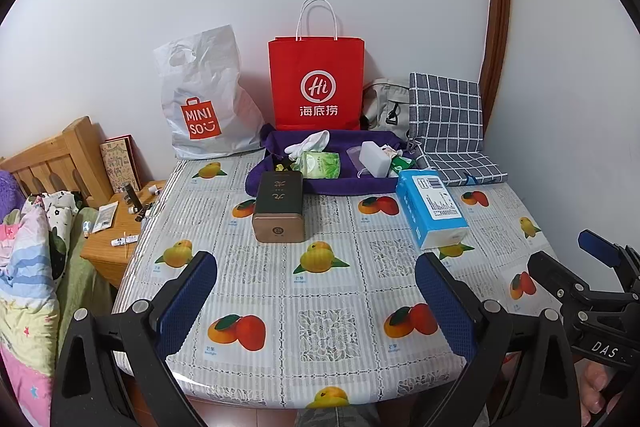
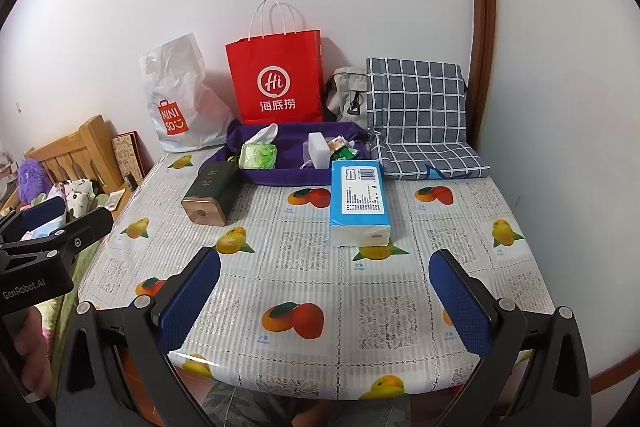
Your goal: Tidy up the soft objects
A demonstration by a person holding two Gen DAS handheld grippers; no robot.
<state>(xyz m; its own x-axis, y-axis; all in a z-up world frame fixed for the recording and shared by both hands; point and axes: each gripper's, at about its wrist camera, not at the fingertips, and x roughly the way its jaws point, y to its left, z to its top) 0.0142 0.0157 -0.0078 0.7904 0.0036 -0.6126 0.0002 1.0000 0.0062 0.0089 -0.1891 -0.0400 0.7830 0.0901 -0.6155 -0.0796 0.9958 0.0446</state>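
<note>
A blue-and-white tissue pack [image 1: 430, 209] [image 2: 359, 205] lies on the fruit-print tablecloth [image 1: 328, 291] [image 2: 320, 267]. Behind it a purple cloth tray [image 1: 344, 183] [image 2: 294, 137] holds a green tissue packet [image 1: 321, 165] [image 2: 259, 155], a white crumpled tissue [image 1: 308, 143] [image 2: 262, 134], a white sponge block [image 1: 374, 158] [image 2: 319, 149] and small wrappers. My left gripper [image 1: 316, 293] hovers open over the table's near edge, nothing between its fingers. My right gripper [image 2: 325, 291] is also open and empty, to the right of the left one.
A dark tin box [image 1: 279, 207] [image 2: 210, 195] lies left of the tissue pack. At the back wall stand a white Miniso bag [image 1: 206, 99], a red paper bag [image 1: 318, 83], a beige backpack [image 1: 386, 105] and a folded checked cushion [image 1: 450, 127]. A bed [image 1: 32, 267] and wooden nightstand [image 1: 116, 231] are at left.
</note>
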